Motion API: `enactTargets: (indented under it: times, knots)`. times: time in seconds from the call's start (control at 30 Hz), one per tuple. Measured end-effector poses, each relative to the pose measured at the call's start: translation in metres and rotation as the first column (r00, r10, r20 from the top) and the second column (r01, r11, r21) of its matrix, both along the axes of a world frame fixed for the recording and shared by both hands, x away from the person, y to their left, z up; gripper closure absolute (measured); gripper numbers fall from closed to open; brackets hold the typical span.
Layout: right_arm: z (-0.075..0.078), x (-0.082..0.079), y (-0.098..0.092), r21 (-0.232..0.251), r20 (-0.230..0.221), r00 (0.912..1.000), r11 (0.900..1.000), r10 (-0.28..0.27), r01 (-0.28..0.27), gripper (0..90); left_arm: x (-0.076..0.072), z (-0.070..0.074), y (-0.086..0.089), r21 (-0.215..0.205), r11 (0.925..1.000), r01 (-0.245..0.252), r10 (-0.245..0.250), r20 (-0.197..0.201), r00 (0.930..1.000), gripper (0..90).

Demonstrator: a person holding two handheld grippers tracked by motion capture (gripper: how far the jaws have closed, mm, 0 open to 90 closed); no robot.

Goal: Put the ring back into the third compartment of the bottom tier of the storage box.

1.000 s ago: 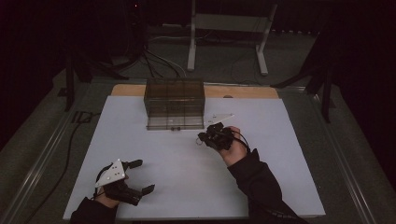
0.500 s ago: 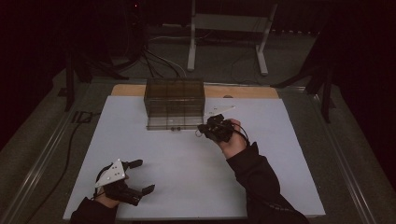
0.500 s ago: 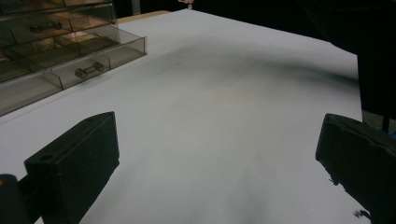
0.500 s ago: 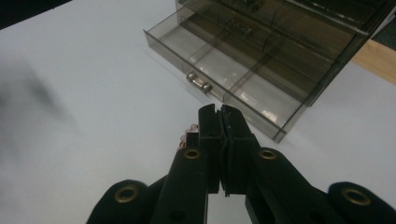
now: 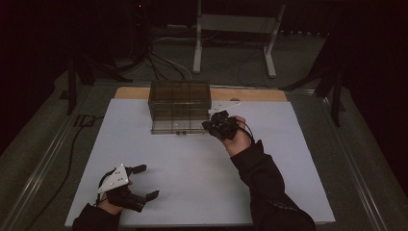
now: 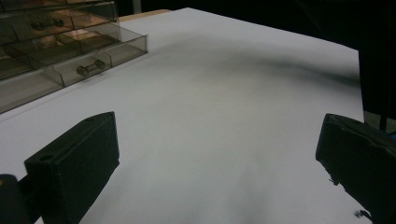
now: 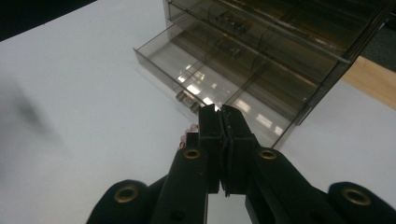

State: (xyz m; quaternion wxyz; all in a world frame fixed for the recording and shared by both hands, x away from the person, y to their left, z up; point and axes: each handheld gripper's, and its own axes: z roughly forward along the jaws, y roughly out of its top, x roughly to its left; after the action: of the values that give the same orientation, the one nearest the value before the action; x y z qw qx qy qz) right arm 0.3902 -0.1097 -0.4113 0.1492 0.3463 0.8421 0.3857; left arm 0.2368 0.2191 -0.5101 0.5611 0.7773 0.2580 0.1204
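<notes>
A smoky see-through drawer cabinet (image 5: 180, 106) stands at the back middle of the white table (image 5: 192, 163). Its bottom drawer (image 7: 210, 79) is pulled out a little, with a small metal knob (image 7: 186, 100) on its front. My right gripper (image 5: 211, 126) is at the cabinet's front right corner. Its jaws (image 7: 218, 112) are shut together just above and in front of the open drawer. A small pinkish thing (image 7: 187, 137) peeks out beside the left jaw; I cannot tell if it is held. My left gripper (image 5: 147, 182) rests open near the front left edge, with nothing between its jaws (image 6: 219, 154).
The cabinet's drawers (image 6: 70, 51) lie to the far left in the left gripper view. A strip of wooden board (image 5: 250, 94) shows behind the white sheet. A metal stand (image 5: 235, 29) and cables (image 5: 163, 65) are on the floor beyond the table.
My right gripper has moved forward and slightly left, closing in on the cabinet's front right corner. The left gripper has stayed put.
</notes>
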Motion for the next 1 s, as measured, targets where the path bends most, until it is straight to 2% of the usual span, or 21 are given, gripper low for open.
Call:
enactTargets:
  times: [0.33, 1.0]
  knots:
    - [0.001, 0.01, 0.004, -0.003, 0.002, 0.9999, 1.0, -0.012, 0.012, 87.8, 0.0, 0.0, 0.001, 0.001, 1.0, -0.002, 0.002, 0.0, 1.0, 0.5]
    - [-0.001, 0.029, 0.004, 0.042, 0.001, 0.9978, 0.997, -0.066, 0.066, 87.8, 0.0, 0.0, 0.001, -0.005, 1.0, -0.004, 0.004, 0.004, 1.0, 0.5]
